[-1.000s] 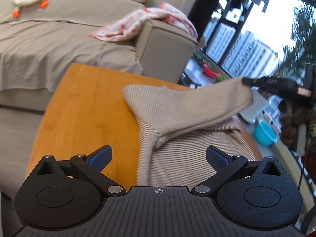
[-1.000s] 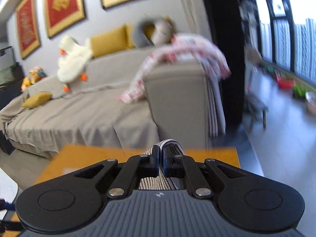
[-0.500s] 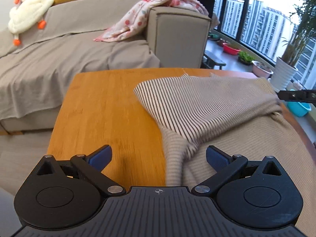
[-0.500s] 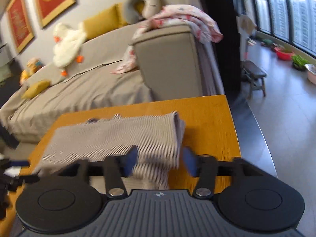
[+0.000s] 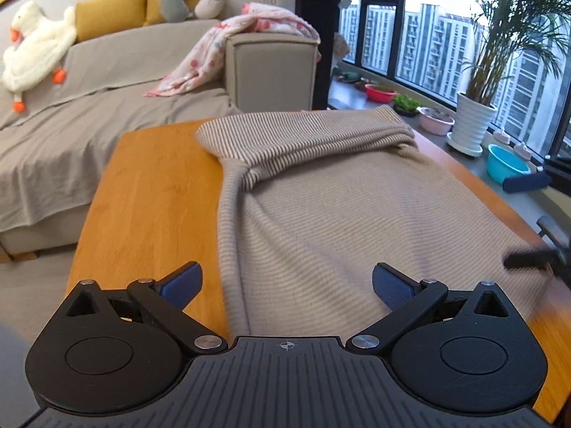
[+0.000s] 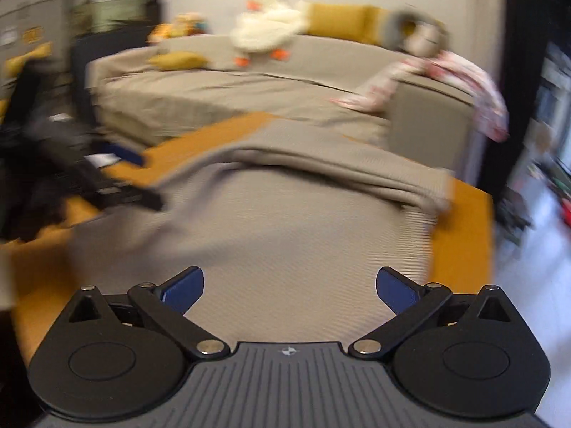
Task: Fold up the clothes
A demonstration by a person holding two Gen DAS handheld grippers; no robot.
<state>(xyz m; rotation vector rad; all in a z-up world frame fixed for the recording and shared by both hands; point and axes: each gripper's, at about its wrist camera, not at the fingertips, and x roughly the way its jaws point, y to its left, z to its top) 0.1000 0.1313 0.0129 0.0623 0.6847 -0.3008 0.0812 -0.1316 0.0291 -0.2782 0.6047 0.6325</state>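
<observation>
A beige striped knit garment (image 5: 339, 207) lies on the orange wooden table (image 5: 150, 196), its far part folded across into a band (image 5: 307, 139). My left gripper (image 5: 287, 285) is open and empty, low over the garment's near edge. My right gripper (image 6: 289, 287) is open and empty over the garment (image 6: 285, 221), seen from the other side in a blurred view. The right gripper's fingers (image 5: 524, 182) show at the left wrist view's right edge. The left gripper (image 6: 121, 178) shows blurred at the right wrist view's left.
A grey sofa (image 5: 89, 117) with a white duck plush (image 5: 32, 50), yellow cushions and a pink blanket (image 5: 232, 50) stands behind the table. Windows, a potted plant (image 5: 474, 121) and bowls (image 5: 508, 167) lie to the right on the floor.
The right gripper let go of the garment's folded part, opened and swung back to the garment's near side. The fold now rests on the table. The left gripper stayed open and shifted its view.
</observation>
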